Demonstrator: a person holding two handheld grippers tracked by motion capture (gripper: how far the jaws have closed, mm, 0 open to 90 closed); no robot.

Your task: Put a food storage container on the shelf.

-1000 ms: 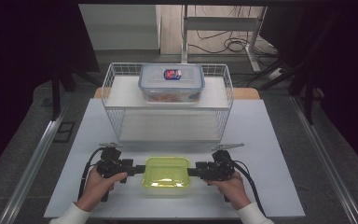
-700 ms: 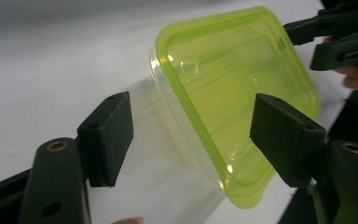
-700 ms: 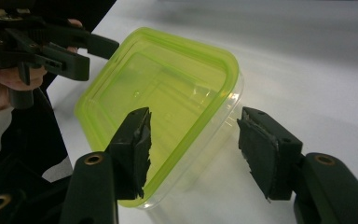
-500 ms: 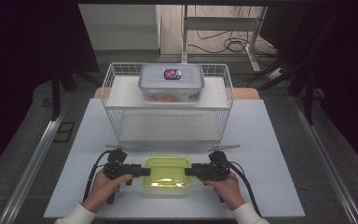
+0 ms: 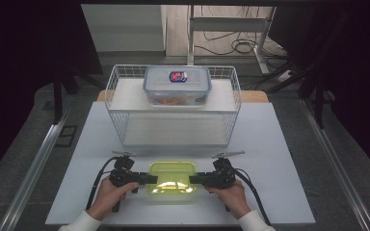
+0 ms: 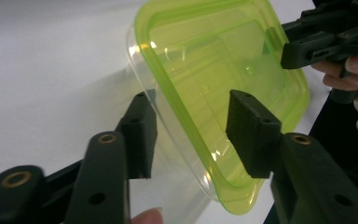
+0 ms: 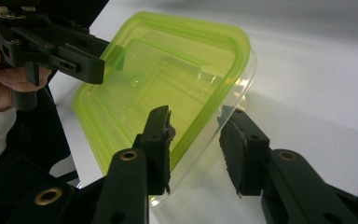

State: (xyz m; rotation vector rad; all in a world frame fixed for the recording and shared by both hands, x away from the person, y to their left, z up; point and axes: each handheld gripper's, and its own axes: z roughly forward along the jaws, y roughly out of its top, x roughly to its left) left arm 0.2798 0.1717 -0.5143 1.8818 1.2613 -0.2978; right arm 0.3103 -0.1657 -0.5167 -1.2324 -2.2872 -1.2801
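The left gripper [image 5: 147, 178] has just been closing, its jaws astride the left rim of the clear container with a translucent yellow-green lid [image 5: 172, 176], pads not yet pressing. The container lies at the white surface's [image 5: 279, 159] near edge. The right gripper [image 5: 197, 180], also just closing, straddles the right rim without clamping it.

No text legible; the label [image 5: 178, 75] on the clear box's lid is blurred.

Dim surroundings — bright, glary table [image 5: 279, 144]
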